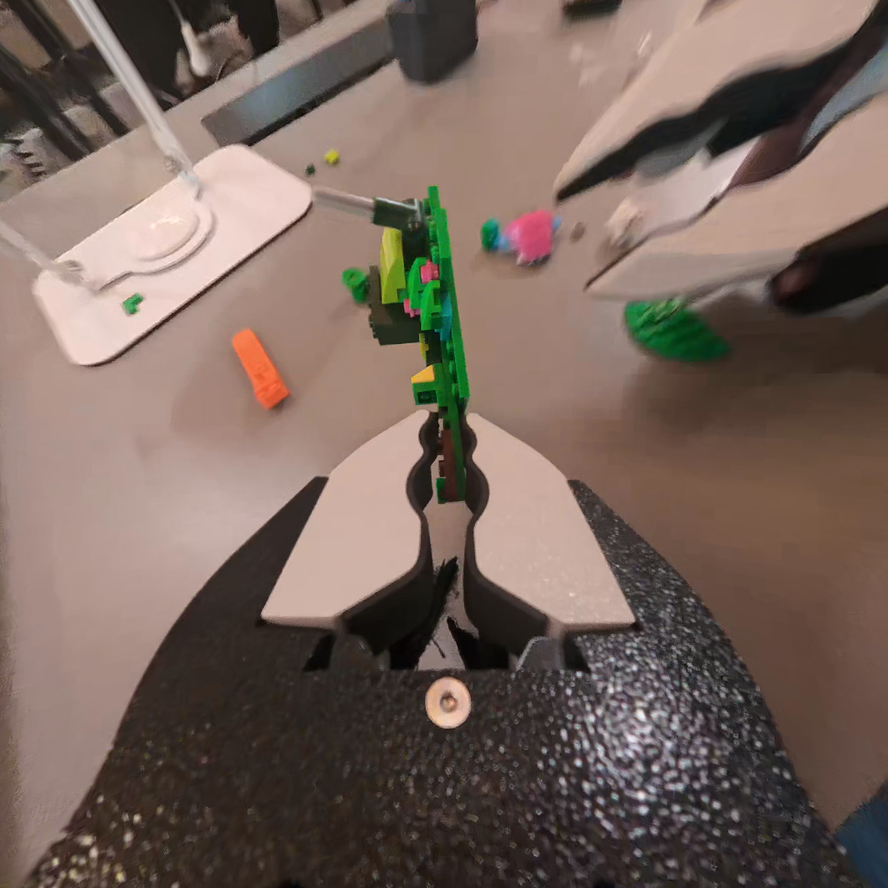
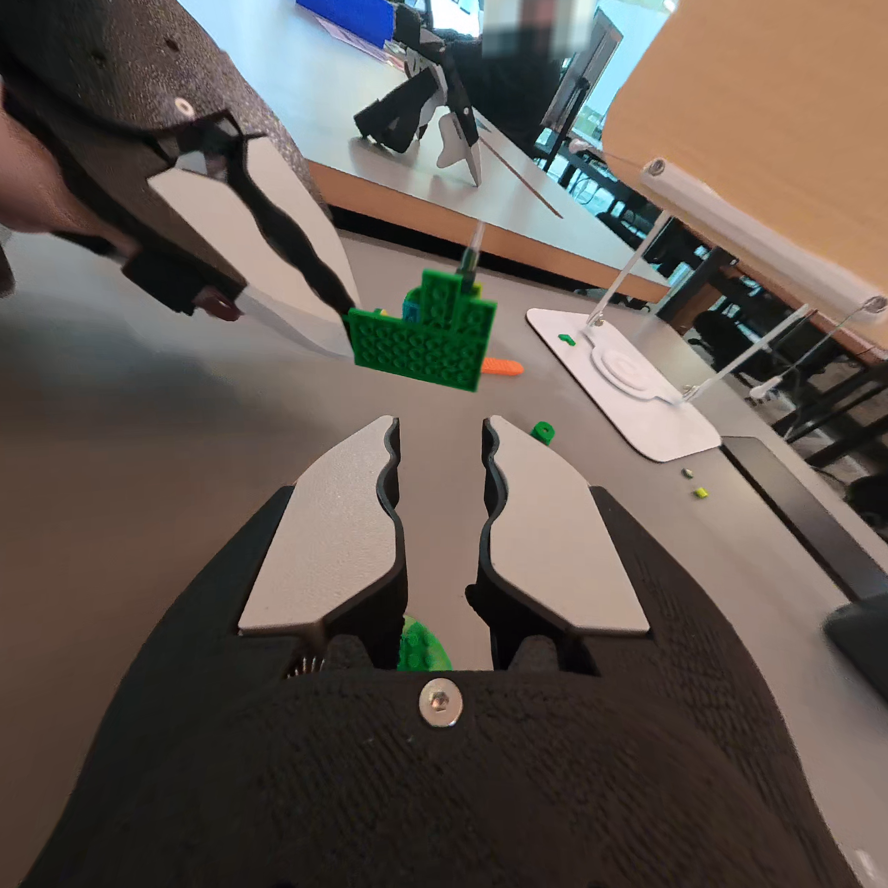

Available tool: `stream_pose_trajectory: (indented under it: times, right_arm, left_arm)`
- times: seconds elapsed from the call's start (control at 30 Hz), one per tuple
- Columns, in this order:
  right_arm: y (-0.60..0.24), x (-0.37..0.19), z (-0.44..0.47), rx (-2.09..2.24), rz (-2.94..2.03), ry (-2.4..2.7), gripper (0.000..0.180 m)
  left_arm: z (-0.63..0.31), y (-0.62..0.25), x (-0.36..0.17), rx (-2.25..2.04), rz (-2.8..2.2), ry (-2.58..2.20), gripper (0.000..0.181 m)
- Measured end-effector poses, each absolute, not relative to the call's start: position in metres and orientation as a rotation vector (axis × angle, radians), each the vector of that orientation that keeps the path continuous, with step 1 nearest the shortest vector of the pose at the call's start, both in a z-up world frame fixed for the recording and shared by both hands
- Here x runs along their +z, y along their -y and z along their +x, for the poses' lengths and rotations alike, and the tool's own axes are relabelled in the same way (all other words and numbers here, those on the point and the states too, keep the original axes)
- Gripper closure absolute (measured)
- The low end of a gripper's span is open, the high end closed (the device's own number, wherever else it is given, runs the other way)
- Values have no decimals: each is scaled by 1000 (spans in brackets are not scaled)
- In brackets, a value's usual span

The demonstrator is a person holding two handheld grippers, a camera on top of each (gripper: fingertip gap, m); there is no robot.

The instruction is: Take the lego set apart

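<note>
Grey table lies under both your grippers, with loose bricks on it. Your left gripper pinches the lego set by its near edge and holds it up off the table. The flat green plate stands on its edge. Its long side points straight away from those fingers, and the little bricks stick out to the left.

Your right gripper has its fingers spread, with nothing between them. From there the set is ahead and a bit higher, near but not touching, showing you its flat back. My guess is you will need to reach around to the bumpy side.

Farther off lie an orange tool, a pink piece and a white stand.
</note>
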State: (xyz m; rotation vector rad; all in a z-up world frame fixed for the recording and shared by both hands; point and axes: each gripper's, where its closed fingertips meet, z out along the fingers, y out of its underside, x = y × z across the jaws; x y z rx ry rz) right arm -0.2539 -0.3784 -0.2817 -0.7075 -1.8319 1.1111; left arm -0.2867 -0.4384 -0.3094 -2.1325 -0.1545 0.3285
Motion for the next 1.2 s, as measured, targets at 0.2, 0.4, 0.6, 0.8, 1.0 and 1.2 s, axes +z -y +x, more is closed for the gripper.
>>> stream_pose_trajectory:
  times: [0.2,0.4,0.6,0.8,1.0,1.2]
  right_arm:
    - [379,-253,-250,1477,-862,1677,149]
    - [380,-237,-246,1503,-833,1595,151]
    - [363,-222,-245,1694,-944,1453,149]
    - [358,-234,-252,1665,-1077,1474,145]
    - [363,-248,-258,2081,-1519,1339,132]
    - [365,-272,-264,2136,-1788,1271,127]
  left_arm:
    - [-264,422,-256,-385,-1626,392,173]
    - [-250,421,-252,-543,-1572,337,173]
    - [-242,411,-256,-388,-1643,230,173]
    - [-280,412,-275,641,-1879,-34,173]
    - [-291,408,-289,1339,-1912,-383,173]
    - [-291,399,-302,1497,-1928,-462,173]
